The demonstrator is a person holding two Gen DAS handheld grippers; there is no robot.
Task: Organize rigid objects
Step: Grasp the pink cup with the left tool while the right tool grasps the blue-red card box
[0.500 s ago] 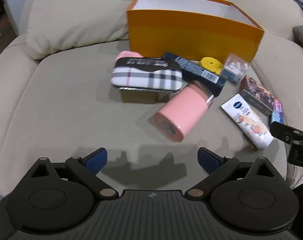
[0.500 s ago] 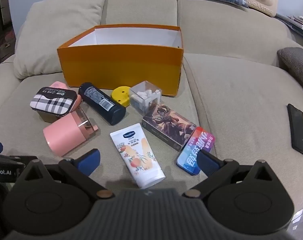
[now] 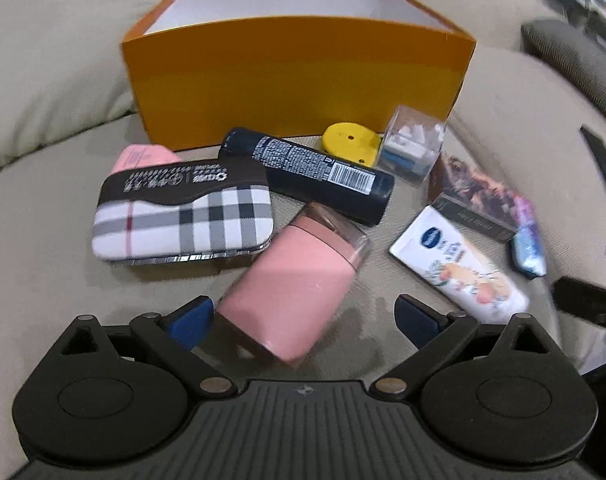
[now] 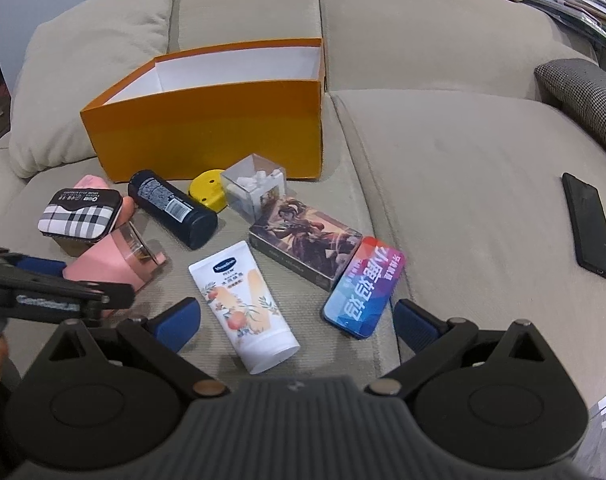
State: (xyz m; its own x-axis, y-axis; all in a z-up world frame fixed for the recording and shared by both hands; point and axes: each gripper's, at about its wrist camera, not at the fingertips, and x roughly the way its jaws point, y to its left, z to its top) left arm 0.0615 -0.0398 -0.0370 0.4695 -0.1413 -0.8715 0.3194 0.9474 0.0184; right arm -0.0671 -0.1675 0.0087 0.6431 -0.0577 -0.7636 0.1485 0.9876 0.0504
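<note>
Rigid objects scattered on beige sofa seat (image 4: 443, 184), in front of orange box (image 4: 207, 120). Box open-topped, white inside; visible part holds nothing. Clear cube case (image 4: 253, 188) just in front of box wall, small white pieces inside. Pink canister (image 3: 291, 284) on side, clear-lidded end toward box, lower end between spread fingers of left gripper (image 3: 303, 316), pads not touching. Plaid tin (image 3: 183, 218) beside it. Right gripper (image 4: 297, 320) spread wide over white tube (image 4: 243, 296), untouched.
</note>
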